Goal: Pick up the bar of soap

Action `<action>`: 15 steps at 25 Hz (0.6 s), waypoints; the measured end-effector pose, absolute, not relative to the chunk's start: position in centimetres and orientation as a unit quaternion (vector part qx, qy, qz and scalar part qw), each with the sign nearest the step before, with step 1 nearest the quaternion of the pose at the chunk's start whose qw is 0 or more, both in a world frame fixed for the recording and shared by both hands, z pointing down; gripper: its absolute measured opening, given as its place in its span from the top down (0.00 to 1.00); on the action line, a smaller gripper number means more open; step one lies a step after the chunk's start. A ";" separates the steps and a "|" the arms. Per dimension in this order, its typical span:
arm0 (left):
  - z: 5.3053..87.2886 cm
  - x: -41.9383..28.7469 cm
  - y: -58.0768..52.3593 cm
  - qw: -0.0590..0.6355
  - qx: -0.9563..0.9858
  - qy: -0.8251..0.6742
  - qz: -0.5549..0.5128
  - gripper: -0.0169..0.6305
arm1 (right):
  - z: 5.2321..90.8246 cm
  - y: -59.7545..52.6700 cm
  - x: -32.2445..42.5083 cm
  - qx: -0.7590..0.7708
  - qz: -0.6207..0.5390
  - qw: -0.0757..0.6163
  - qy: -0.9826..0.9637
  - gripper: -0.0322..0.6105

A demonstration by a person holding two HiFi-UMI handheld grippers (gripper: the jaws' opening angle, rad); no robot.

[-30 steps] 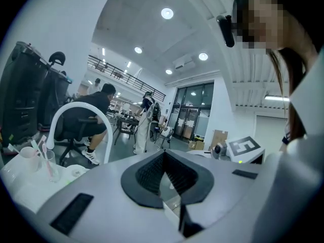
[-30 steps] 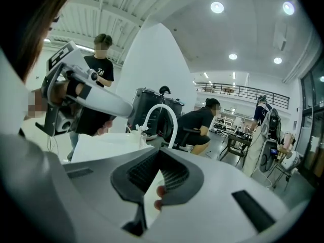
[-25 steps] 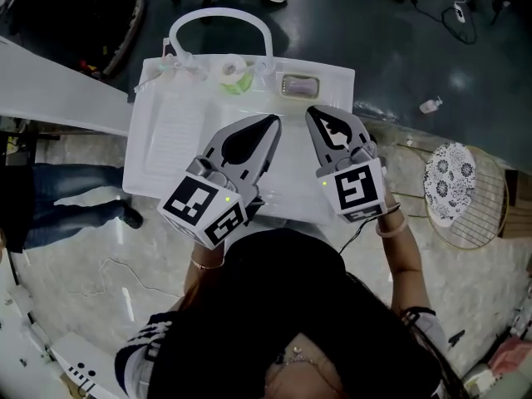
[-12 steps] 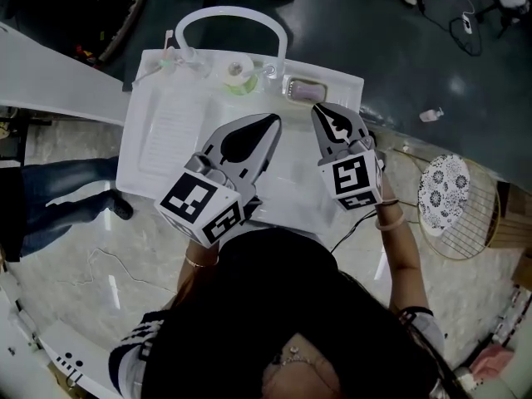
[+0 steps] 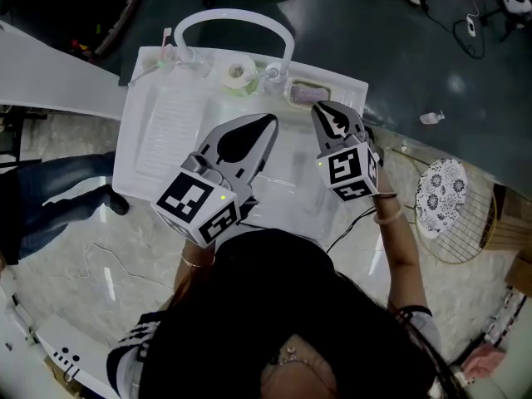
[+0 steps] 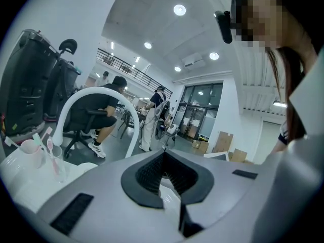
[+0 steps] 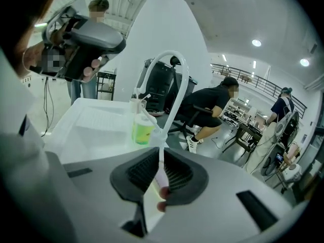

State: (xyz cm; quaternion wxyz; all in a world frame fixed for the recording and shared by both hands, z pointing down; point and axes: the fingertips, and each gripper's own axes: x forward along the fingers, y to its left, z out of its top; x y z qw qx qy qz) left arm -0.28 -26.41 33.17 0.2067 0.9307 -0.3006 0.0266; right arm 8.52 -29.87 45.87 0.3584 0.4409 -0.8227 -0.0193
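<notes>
On sink (image 5: 137, 148) back rim, soap (image 5: 304, 95) crosswise

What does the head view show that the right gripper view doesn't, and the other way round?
Only the head view: the square-marked cubes on top of the left gripper and the right gripper, and a patterned disc lying on a wire rack. Only the right gripper view: a seated person on an office chair, and ceiling lights. Both: the arched faucet and the green bottle at the white basin.
</notes>
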 end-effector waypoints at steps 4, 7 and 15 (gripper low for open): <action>33.6 -0.3 -26.8 0.211 0.929 -0.303 0.030 0.96 | 47.3 -30.5 8.9 0.431 -0.020 0.379 -0.818 0.92; 33.9 -0.2 -27.0 0.217 0.928 -0.302 0.030 0.96 | 48.4 -30.8 9.1 0.419 -0.021 0.397 -0.816 0.89; 35.1 -0.6 -28.2 0.235 0.923 -0.302 0.032 0.96 | 51.5 -31.9 9.2 0.393 -0.021 0.443 -0.805 0.86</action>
